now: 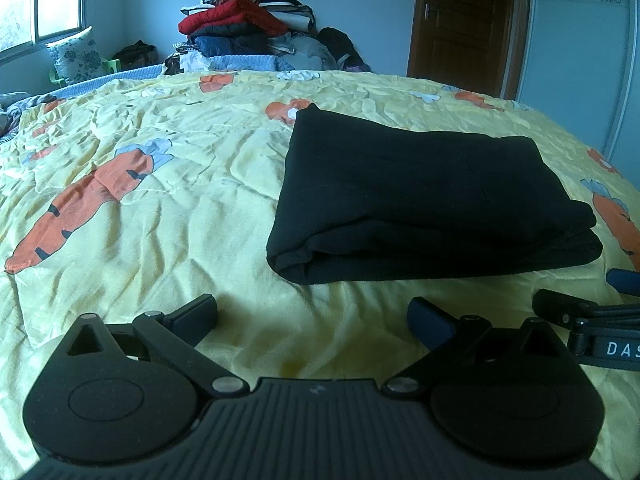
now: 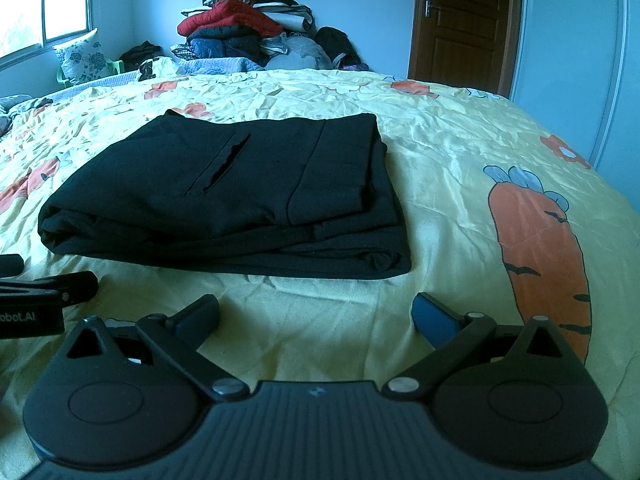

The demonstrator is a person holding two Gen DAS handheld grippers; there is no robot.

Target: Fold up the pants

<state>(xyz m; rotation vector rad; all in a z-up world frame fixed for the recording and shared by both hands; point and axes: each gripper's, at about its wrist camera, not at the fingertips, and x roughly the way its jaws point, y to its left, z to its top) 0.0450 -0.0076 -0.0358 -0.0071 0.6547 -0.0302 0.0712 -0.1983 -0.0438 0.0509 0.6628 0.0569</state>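
Black pants [image 1: 420, 200] lie folded into a thick rectangle on the yellow carrot-print bedspread [image 1: 160, 184]. In the right wrist view the pants [image 2: 240, 196] show a slit pocket on top. My left gripper [image 1: 312, 320] stands open just short of the pants' near edge, nothing between its fingers. My right gripper [image 2: 316, 316] is open too, just before the pants' near edge, empty. Each gripper shows at the other view's side: the right gripper [image 1: 592, 300] at the far right, the left gripper [image 2: 40, 276] at the far left.
A tall pile of clothes and blankets [image 1: 244, 28] stands beyond the bed's far edge. A floral pillow [image 1: 74, 54] leans under the window at the left. A brown door [image 1: 464, 20] and a white wardrobe [image 1: 580, 60] are at the right.
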